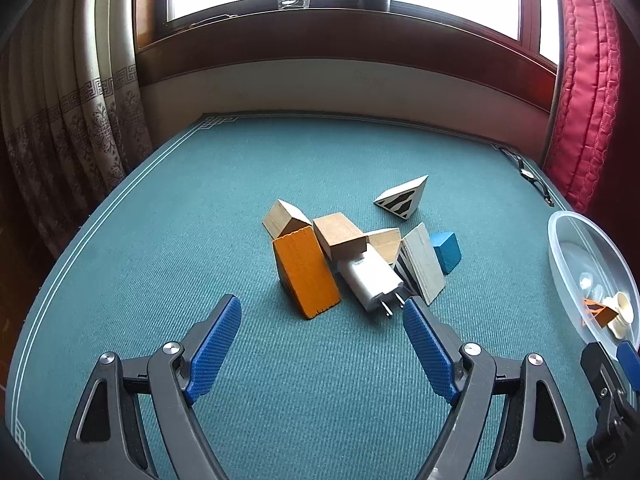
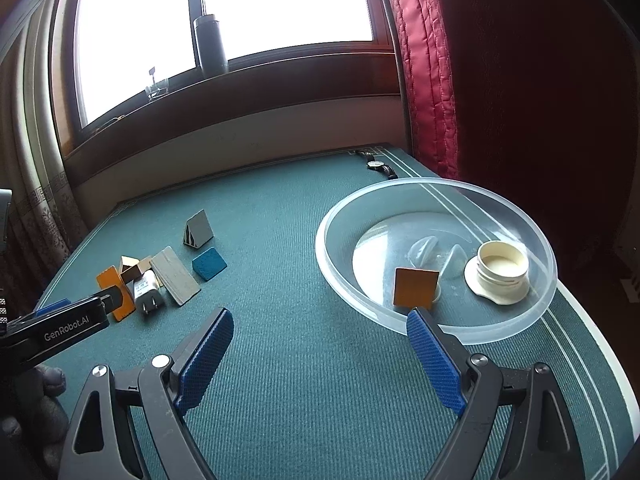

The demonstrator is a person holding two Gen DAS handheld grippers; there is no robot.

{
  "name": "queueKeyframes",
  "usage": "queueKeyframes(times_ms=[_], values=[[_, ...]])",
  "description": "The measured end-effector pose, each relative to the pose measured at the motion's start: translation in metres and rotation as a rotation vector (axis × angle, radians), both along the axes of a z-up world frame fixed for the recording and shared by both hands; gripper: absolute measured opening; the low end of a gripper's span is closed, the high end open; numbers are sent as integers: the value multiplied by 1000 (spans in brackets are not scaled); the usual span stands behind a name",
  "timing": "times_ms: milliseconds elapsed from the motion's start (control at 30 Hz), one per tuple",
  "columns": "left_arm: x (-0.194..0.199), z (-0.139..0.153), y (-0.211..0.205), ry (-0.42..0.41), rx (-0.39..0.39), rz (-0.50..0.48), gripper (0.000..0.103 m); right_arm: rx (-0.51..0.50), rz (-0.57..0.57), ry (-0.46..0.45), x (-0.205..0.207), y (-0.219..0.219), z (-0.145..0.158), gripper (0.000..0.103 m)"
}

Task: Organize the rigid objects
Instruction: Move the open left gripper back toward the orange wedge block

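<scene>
A heap of rigid pieces lies mid-table: an orange block (image 1: 307,274), a white plug adapter (image 1: 370,278), plain wooden blocks (image 1: 339,236), a grey striped wedge (image 1: 424,262), a blue block (image 1: 447,252) and a striped triangle (image 1: 402,198). My left gripper (image 1: 322,306) is open and empty just in front of the heap. My right gripper (image 2: 320,320) is open and empty before a clear plastic bowl (image 2: 348,296). The bowl holds an orange block (image 2: 414,286) and a cream jar (image 2: 502,268). The heap also shows in the right wrist view (image 2: 160,276).
A wristwatch (image 2: 378,165) lies at the table's far right corner. The green-covered table (image 1: 280,360) ends at a wall below a window. Patterned curtains hang at the left, a red curtain (image 2: 428,80) at the right. The bowl (image 1: 560,264) sits by the right edge.
</scene>
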State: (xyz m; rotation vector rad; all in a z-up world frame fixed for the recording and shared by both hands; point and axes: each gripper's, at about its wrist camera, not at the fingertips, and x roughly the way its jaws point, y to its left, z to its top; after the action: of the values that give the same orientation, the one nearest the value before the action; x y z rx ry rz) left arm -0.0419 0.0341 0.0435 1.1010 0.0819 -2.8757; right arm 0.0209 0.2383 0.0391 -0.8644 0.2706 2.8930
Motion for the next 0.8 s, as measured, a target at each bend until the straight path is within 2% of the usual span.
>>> queueKeyframes(times_ms=[333,633,800], values=[[-11,-8,-12,-33,24,36,84,-28,17,-21,-3,1,-4,92],[-24,-7,-22,-48,-13,74,84,-45,25,-33,-5,2,-6,92],[-40,-8,-32,-69,4,108,84,-46,26,-34,-5,2,-7,92]])
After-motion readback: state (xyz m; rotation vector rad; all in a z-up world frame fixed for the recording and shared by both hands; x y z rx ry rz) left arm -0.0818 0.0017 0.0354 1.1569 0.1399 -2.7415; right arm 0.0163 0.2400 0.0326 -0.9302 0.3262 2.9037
